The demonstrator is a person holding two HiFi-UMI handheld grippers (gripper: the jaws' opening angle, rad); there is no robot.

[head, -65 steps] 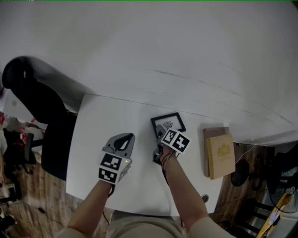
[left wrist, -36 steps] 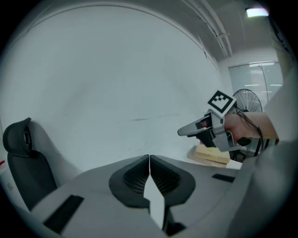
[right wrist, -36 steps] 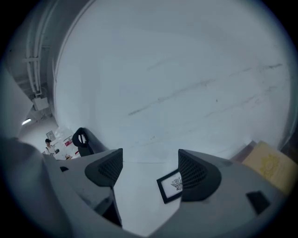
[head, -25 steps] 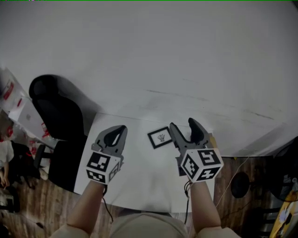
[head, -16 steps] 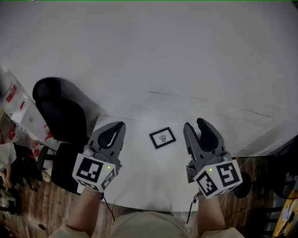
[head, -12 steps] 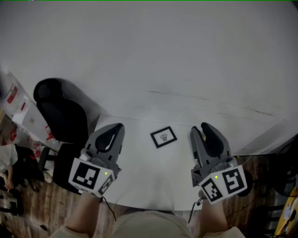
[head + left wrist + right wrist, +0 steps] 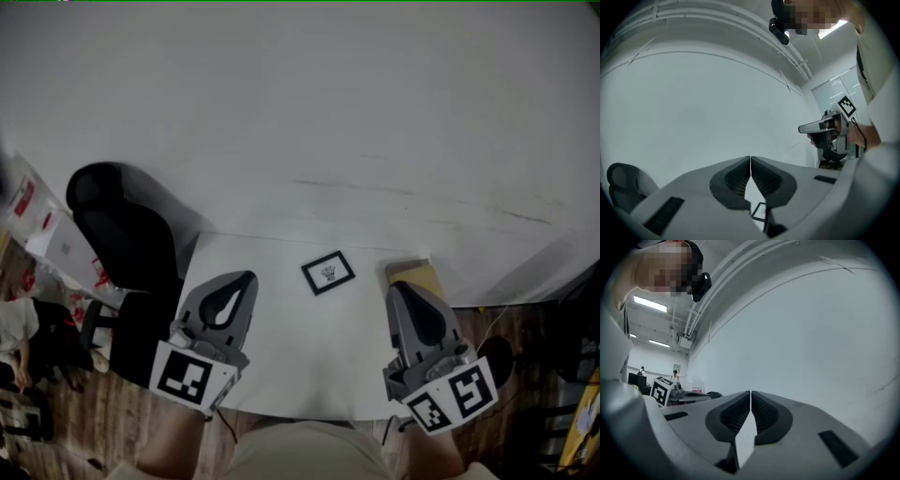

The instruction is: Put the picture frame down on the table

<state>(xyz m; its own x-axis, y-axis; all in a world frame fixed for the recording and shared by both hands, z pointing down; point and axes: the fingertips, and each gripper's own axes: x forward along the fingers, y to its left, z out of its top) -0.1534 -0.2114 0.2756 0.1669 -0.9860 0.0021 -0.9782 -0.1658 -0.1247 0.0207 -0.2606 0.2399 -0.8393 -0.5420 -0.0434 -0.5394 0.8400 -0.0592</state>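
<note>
Dim, soft, shadowless frames; fisheye edges darken.

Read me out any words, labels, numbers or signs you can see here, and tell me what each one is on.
None can be read.
Picture frame: small dark drawing, no legible words.
Cubes on the left gripper and right gripper: black-and-white square markers, no letters.
Packets at the left edge: red print, too blurred.

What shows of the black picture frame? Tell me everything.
The small black rectangular picture frame lies flat, face up, on the white table, towards its far edge. A dark border surrounds a white field with a small dark drawing at the centre. It sits askew to the table's edges. Only the table touches it.
</note>
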